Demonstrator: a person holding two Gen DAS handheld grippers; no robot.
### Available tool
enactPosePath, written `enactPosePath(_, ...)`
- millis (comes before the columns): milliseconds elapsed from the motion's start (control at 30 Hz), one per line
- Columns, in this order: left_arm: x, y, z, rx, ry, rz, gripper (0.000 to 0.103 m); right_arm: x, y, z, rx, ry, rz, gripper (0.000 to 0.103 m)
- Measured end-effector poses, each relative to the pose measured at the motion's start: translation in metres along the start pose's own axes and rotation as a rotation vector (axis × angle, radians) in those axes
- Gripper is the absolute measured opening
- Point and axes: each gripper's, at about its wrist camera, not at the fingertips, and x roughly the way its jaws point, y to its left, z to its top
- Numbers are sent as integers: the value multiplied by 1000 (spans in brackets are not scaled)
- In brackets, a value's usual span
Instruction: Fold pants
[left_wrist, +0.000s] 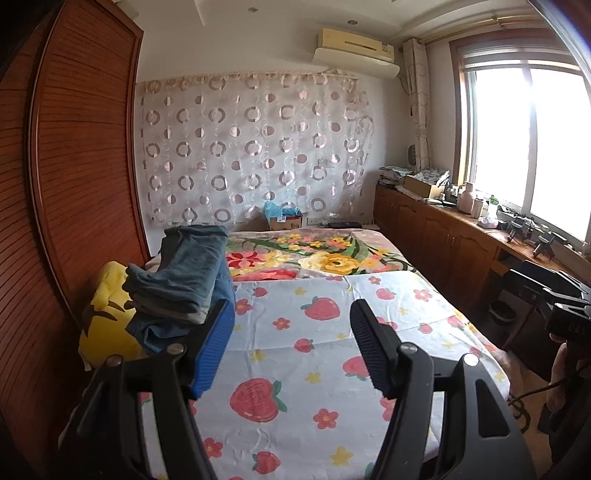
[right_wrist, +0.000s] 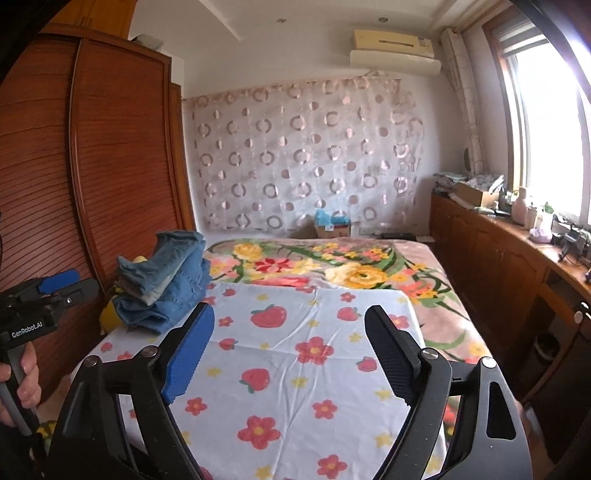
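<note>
Apparently done: folded jeans (left_wrist: 181, 280) sit stacked at the bed's (left_wrist: 332, 369) left edge, while left gripper (left_wrist: 291, 347) and right gripper (right_wrist: 288, 347) hover with fingers spread, empty.

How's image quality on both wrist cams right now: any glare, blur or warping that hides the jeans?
Left wrist view: the window is blown out white, fisheye bends the wardrobe, but the jeans pile is sharp. Right wrist view: the same window glare at the right edge, dark corners, and the jeans are evenly lit and clear.
</note>
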Motion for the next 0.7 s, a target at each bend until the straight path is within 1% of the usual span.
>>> enactPosePath(200,-13,-8,7,3,-23,-6,65,-14,-5,5,12,-21,-8,87)
enactPosePath(467,-28,-11,14,7,-48,-1,65,-21,0,11,4,-44,-25,87)
enactPosePath(700,-30,-8,13,4,-45,6,65,-23,0,10,11,-52,-33,87)
